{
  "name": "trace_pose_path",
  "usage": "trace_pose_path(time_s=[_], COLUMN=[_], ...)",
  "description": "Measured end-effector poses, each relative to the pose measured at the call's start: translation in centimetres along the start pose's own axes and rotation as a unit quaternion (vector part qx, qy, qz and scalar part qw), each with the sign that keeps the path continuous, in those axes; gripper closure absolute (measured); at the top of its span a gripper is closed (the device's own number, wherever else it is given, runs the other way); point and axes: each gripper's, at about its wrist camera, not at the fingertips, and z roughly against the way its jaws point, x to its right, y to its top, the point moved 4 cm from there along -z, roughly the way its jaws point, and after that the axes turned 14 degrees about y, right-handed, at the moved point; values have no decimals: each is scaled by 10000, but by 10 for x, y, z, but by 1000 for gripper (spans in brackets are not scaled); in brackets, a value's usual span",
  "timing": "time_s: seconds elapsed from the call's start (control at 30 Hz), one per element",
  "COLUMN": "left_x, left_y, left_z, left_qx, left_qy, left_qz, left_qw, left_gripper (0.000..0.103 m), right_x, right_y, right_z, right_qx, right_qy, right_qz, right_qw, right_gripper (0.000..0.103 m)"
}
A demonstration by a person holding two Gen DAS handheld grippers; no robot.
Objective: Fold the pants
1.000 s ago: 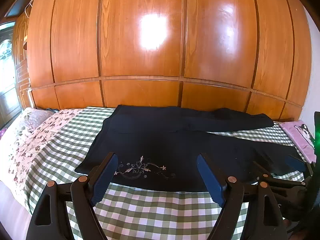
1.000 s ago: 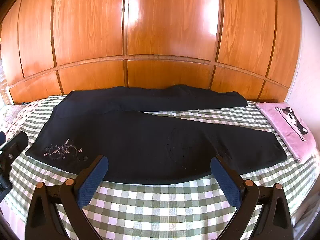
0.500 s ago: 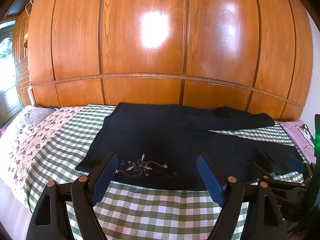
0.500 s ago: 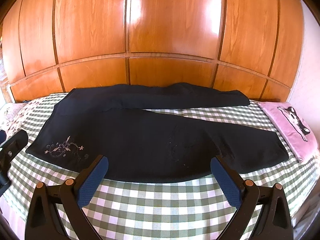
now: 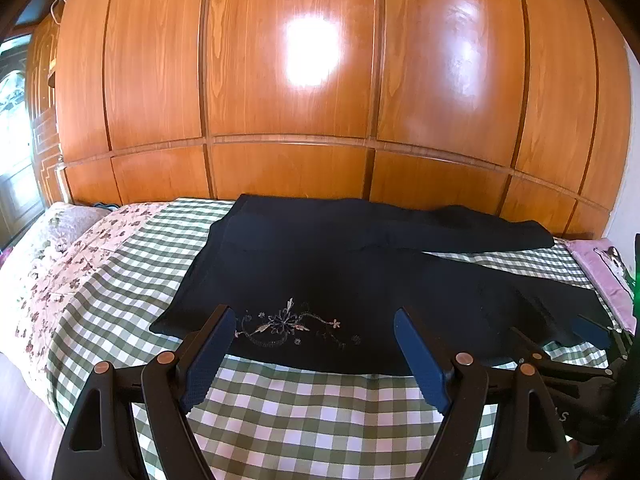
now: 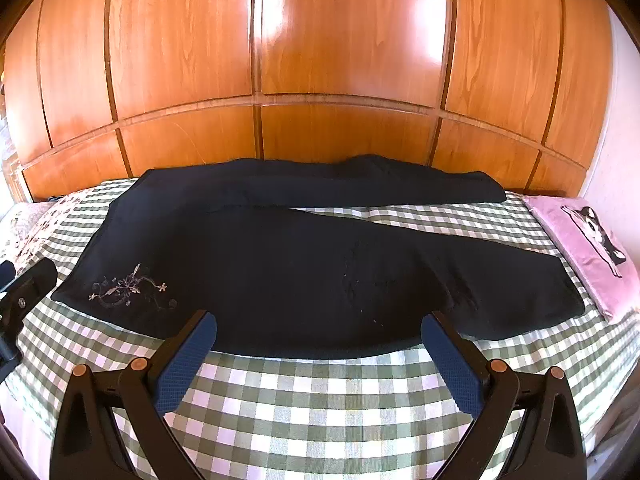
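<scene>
One pair of dark pants [image 6: 280, 272] lies flat on the bed, on a green-and-white checked cover [image 6: 320, 412]. Its long axis runs across the frame, left to right in both views. The waist end is at the left; the two legs point right. The legs are spread in a narrow V: the far leg [image 6: 360, 184] runs along the wooden panelled wall [image 6: 320, 60] in the upper middle of the frame, and the near leg [image 6: 500, 288] angles toward the lower right, ending just short of a pink pillow [image 6: 588, 248] with a cat picture on it. A wedge of checked cover shows between the two legs. One pale floral embroidery [image 6: 128, 288] sits on the near corner at the waist end, at the left of the right wrist view and at lower centre of the left wrist view [image 5: 288, 324].

There are two tools. The left tool [image 5: 312, 356] stands with its two blue-padded fingers [image 5: 208, 356] wide apart at the bottom of its frame, over the pants' near edge by the embroidery, gripping nothing. The right tool [image 6: 320, 360] is likewise spread wide and empty, its pads [image 6: 452, 364] over the near edge of the near leg. Whether either touches the cloth cannot be told. At the far left of the bed lies a floral-printed sheet [image 5: 60, 276].
</scene>
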Motion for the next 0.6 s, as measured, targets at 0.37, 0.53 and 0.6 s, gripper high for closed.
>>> trace_pose_path(time_s=[0.37, 0.53, 0.6], left_x=[-2, -2, -3], left_y=[-2, -9, -13], left_z=[-11, -24, -34], left_qx=[-135, -369, -543], left_qy=[43, -34, -144], left_qz=[-8, -10, 3], left_qw=[9999, 9993, 9984], left_gripper=[20, 20, 20], right_x=[6, 14, 20], right_y=[-5, -10, -14], right_z=[-9, -16, -19], right_qx=[-77, -173, -233], right_qy=[33, 284, 638], right_qz=[-130, -318, -503], right_qw=[9999, 9989, 9964], right_gripper=[0, 0, 0])
